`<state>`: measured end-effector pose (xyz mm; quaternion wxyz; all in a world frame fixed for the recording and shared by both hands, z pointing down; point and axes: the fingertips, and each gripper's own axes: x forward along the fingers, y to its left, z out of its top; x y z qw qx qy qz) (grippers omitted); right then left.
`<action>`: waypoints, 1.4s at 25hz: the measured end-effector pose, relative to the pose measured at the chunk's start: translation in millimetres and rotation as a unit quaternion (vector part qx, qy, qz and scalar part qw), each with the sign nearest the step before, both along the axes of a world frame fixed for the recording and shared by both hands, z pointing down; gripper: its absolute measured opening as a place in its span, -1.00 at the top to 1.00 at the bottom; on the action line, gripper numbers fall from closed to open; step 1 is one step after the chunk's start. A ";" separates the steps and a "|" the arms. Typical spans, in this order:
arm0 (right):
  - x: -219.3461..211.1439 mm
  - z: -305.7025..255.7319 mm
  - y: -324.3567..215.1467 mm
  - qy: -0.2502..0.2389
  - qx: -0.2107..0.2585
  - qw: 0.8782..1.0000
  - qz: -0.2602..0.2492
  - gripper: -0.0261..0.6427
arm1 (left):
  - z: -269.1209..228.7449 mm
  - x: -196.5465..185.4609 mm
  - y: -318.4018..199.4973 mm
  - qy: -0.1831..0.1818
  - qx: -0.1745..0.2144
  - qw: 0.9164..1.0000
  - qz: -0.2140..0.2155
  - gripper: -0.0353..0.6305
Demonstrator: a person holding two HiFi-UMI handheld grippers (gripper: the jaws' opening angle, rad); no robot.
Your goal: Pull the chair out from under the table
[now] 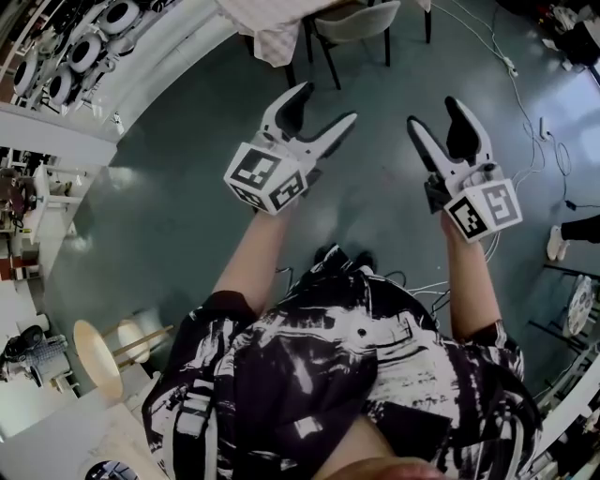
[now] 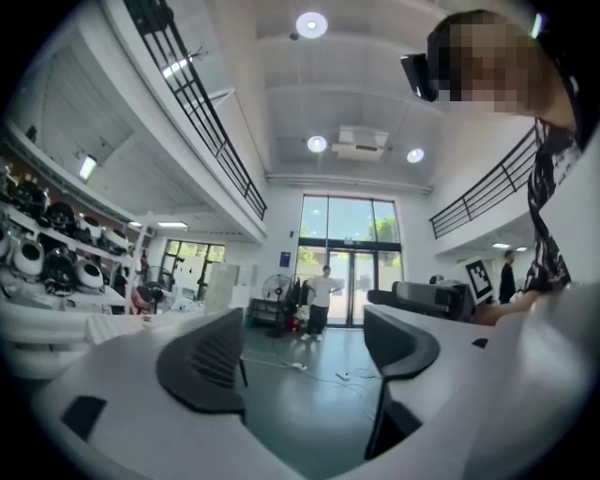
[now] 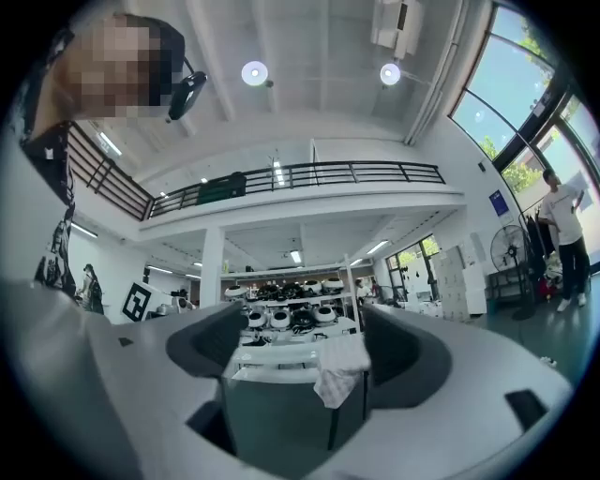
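Observation:
In the head view a grey chair [image 1: 361,23] with black legs stands at the top edge, tucked beside a table draped with a pale cloth [image 1: 267,33]. Both grippers are held up over the dark floor, well short of the chair. My left gripper [image 1: 326,105] is open with nothing between its jaws. My right gripper [image 1: 434,114] is open and empty too. In the right gripper view the white table [image 3: 281,361] with the hanging cloth [image 3: 342,375] shows between the jaws, far off. The left gripper [image 2: 305,361] looks along the hall floor.
Shelves of round black-and-white devices [image 1: 84,47] line the left wall. Cables [image 1: 516,70] trail over the floor at the right. A wooden stool [image 1: 98,356] stands at the lower left. Far down the hall a person [image 2: 323,300] stands by glass doors, near a floor fan [image 2: 277,291].

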<state>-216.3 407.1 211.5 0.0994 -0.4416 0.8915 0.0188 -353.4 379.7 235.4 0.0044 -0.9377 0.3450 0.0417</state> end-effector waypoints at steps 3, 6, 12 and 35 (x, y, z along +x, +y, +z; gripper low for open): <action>9.3 -3.6 -4.3 0.021 0.058 0.998 0.017 -0.80 | -8.0 8.9 1.9 0.002 0.033 0.999 0.020 -0.78; 19.4 -5.2 0.0 0.037 0.089 0.995 0.022 -0.80 | -14.4 10.9 5.3 -0.005 0.055 0.998 0.021 -0.82; 43.0 1.3 -2.6 0.030 0.084 0.996 0.011 -0.80 | -8.5 27.4 0.7 -0.027 0.066 0.997 0.023 -0.82; 168.4 18.4 -153.3 0.034 0.069 0.996 0.034 -0.80 | 14.9 148.1 -167.9 -0.031 0.063 0.996 0.056 -0.82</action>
